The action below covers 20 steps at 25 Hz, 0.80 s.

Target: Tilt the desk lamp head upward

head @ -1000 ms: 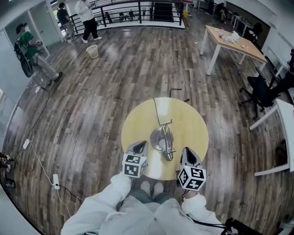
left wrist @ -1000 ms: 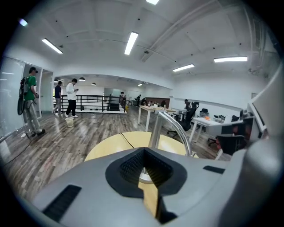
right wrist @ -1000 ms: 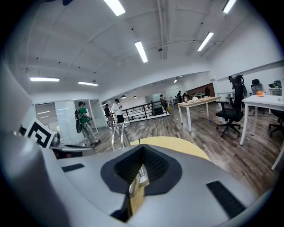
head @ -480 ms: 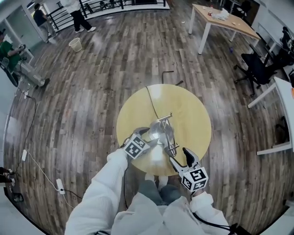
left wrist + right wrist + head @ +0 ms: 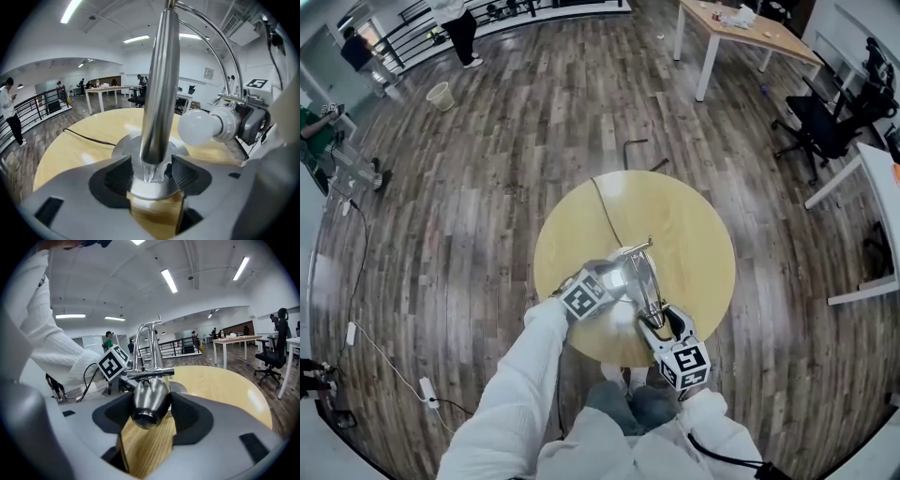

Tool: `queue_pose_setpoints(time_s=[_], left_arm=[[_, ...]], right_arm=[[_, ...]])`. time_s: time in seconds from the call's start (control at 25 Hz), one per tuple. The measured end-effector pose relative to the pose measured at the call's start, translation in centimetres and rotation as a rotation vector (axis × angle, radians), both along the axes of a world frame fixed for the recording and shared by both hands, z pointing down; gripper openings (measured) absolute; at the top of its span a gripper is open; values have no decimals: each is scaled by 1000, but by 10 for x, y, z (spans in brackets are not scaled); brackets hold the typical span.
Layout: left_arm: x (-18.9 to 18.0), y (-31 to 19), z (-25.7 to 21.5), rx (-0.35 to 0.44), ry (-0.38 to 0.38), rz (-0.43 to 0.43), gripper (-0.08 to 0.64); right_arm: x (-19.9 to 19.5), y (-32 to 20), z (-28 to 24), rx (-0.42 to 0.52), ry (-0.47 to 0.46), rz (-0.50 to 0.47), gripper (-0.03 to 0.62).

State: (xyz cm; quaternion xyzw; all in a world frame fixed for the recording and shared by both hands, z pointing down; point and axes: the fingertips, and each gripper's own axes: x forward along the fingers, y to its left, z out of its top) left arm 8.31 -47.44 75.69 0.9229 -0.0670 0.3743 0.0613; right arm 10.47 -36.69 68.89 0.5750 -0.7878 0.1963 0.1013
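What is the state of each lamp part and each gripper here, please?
lamp head: low, not yet tilted up.
bulb: screwed in, looks unlit.
lamp post: standing on its base.
cord: slack on the round table.
left gripper: open around the lamp post; jaws have just been opening.
right gripper: jaws have just been closing; pads seem to press the lamp head.
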Motion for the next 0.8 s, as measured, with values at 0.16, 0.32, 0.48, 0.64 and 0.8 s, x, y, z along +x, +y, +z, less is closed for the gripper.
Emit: queue_pose_setpoints(time_s=[0.16,0.32,0.48,0.64,0.8], left_arm=[[0,3,1,-43,3,-2,268],[0,2,-1,-41,-29,7,268],[0,0,-2,-23,-55,25,270],[-3,1,2,-12,-88,31,270],[-9,3,4,-24,-118,35,270]], right_arm=[[-1,0,2,-12,3,15,267],[1,6,-7,-45,17,35,262],[2,18,-23,-71,26,47,261],[4,37,-47,-93,15,54,261],[3,48,-78,-131,21,71,261]])
